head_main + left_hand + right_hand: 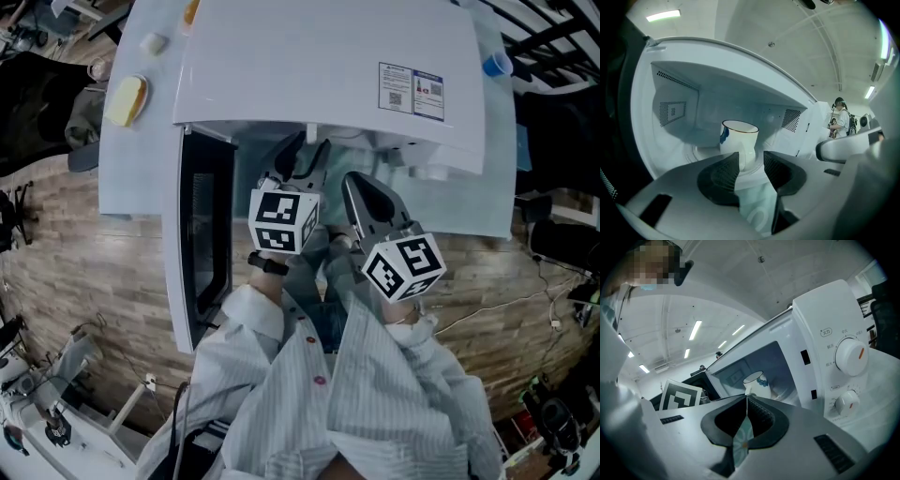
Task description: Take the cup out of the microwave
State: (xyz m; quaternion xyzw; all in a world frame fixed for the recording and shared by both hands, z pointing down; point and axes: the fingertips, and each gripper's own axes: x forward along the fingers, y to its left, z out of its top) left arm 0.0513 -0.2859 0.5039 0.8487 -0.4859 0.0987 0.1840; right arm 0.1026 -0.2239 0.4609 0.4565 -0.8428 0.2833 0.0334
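Microwave (328, 66) is white and sits on a white surface (131, 178); its door (202, 253) is swung fully open to the left. Cup (738, 136) is inside the cavity, upright on the turntable (701, 152), roughly central: white, dark rim line, blue mark on its left side. Left gripper (751, 157) is at the cavity mouth, pointing in and slightly down, jaws wide. The cup stands just past the tips, in line with the gap, its lower part showing between them; pads aren't clamped on it. Right gripper (746, 397) is outside the microwave, near the front, just right of the left one, with jaws fully together and nothing between them. From its view the cup is visible through the opening, and the control panel is to the right with an upper knob (851, 355) and a lower knob (847, 402), both with orange pointers. The left gripper's marker cube (679, 394) shows at that view's left. Both of the person's sleeves are striped and light. A person (841, 119) stands in the far background at the right of the left gripper view.
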